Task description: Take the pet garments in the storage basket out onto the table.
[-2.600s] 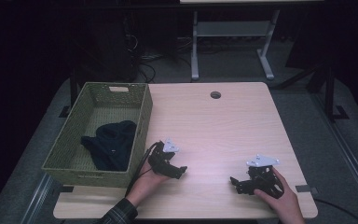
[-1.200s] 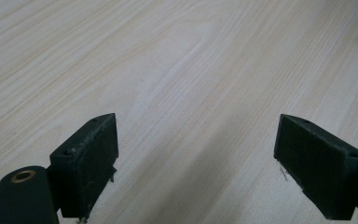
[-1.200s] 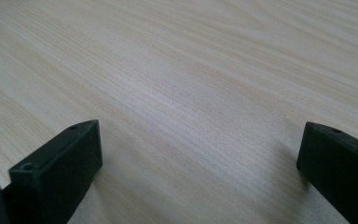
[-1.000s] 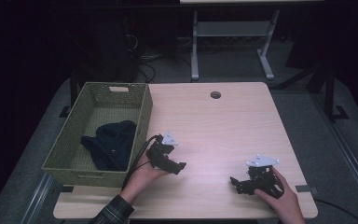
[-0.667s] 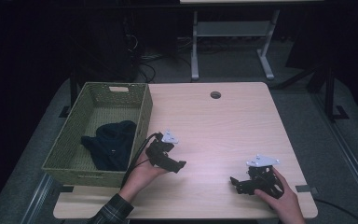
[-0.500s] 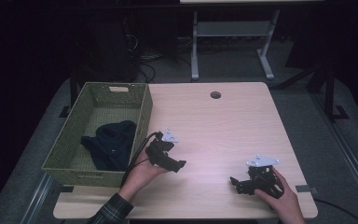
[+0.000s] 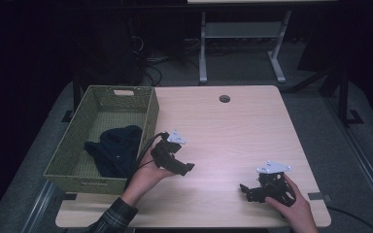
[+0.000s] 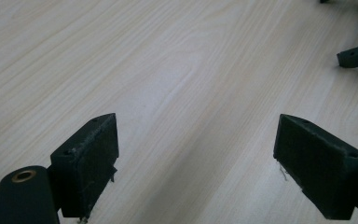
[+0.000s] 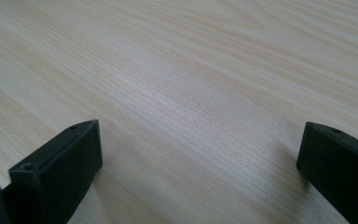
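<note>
The left hand-held gripper [image 7: 171, 158] has lifted a little and edged toward the basket [image 7: 68, 154] over the last couple of seconds, and it now hovers just beside the basket's near right wall, its jaws pointing out over the bare tabletop [image 7: 223, 131]. In the left gripper view its pads [image 8: 87, 163] stand wide apart with nothing but wood grain between them, and the tip of the other gripper shows far off at the upper right. The right hand-held gripper [image 7: 262, 189] has not moved; it rests low near the front right corner of the tabletop, jaws likewise spread and empty. The dark cloth [image 7: 114, 148] lies bunched inside the basket, toward its near half, touched by neither gripper. Judging from the small shift, the left hand seems to be readying itself to turn toward the basket and reach for the cloth, while the right waits; no grasp has begun yet.
</note>
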Demonstrator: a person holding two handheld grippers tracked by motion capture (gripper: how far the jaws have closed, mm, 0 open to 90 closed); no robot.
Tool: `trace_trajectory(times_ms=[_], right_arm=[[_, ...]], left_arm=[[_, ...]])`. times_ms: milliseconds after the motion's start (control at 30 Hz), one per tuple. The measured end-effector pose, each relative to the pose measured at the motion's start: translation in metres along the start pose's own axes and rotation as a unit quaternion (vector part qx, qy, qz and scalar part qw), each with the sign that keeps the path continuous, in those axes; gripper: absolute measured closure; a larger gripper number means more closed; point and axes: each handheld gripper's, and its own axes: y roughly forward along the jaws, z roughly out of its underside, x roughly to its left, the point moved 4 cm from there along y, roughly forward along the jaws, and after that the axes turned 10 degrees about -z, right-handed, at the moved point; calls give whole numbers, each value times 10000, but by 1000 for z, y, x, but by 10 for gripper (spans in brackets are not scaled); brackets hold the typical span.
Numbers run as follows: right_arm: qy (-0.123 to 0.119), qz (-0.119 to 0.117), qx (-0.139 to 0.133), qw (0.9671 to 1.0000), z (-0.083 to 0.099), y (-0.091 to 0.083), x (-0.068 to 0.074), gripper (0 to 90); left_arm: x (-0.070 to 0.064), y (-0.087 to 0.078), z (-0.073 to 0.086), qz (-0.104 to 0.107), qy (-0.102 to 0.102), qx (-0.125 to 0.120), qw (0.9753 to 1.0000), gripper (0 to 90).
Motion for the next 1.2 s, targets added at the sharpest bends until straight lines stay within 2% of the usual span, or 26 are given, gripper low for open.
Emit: trace_trajectory(times_ms=[567, 1200], right_arm=[[0, -1, 2, 10000, 0, 0, 0, 0], [-12, 7, -7, 10000, 0, 0, 0, 0]], left_arm=[[9, -17, -12, 70, 18, -129, 9999, 135], [27, -41, -22, 23, -33, -315, 9995, 137]])
